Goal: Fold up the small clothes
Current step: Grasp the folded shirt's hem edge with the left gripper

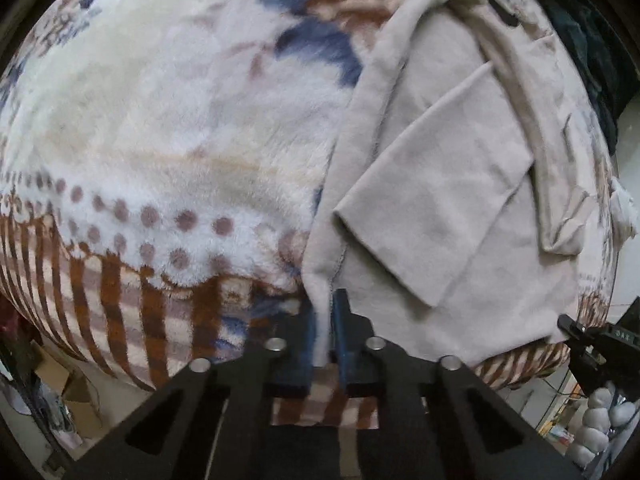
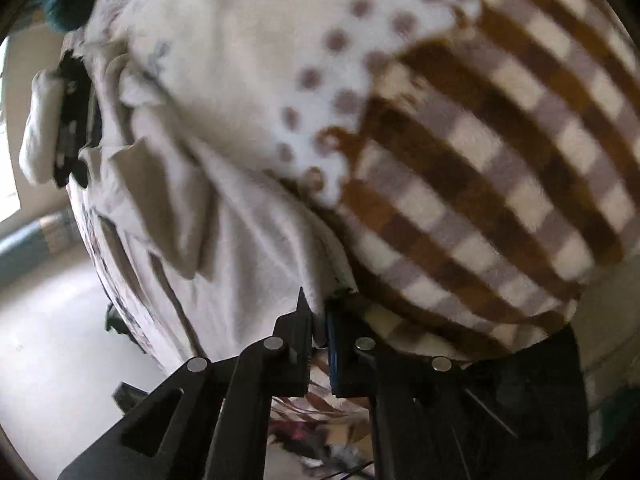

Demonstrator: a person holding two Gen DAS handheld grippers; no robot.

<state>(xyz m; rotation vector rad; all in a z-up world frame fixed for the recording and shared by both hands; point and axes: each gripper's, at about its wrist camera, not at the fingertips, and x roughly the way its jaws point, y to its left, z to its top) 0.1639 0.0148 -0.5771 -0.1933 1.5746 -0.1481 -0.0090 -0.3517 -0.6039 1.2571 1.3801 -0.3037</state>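
Observation:
A small beige garment [image 1: 452,184] lies on a patterned fleece blanket [image 1: 160,120], one sleeve folded across its body. My left gripper [image 1: 325,312] is shut on the garment's near left bottom corner. The right gripper [image 1: 576,328] shows at the far right of the left wrist view, at the garment's other bottom corner. In the right wrist view my right gripper [image 2: 320,320] is shut on the garment's [image 2: 248,240] hem corner, with the left gripper [image 2: 72,120] visible far left against the cloth.
The blanket [image 2: 500,160] covers a bed with brown striped border and dotted band. The bed's edge drops to a pale floor [image 2: 48,340]. Cardboard boxes and clutter [image 1: 60,392] sit below left. A dark cloth [image 1: 588,40] lies at the far right.

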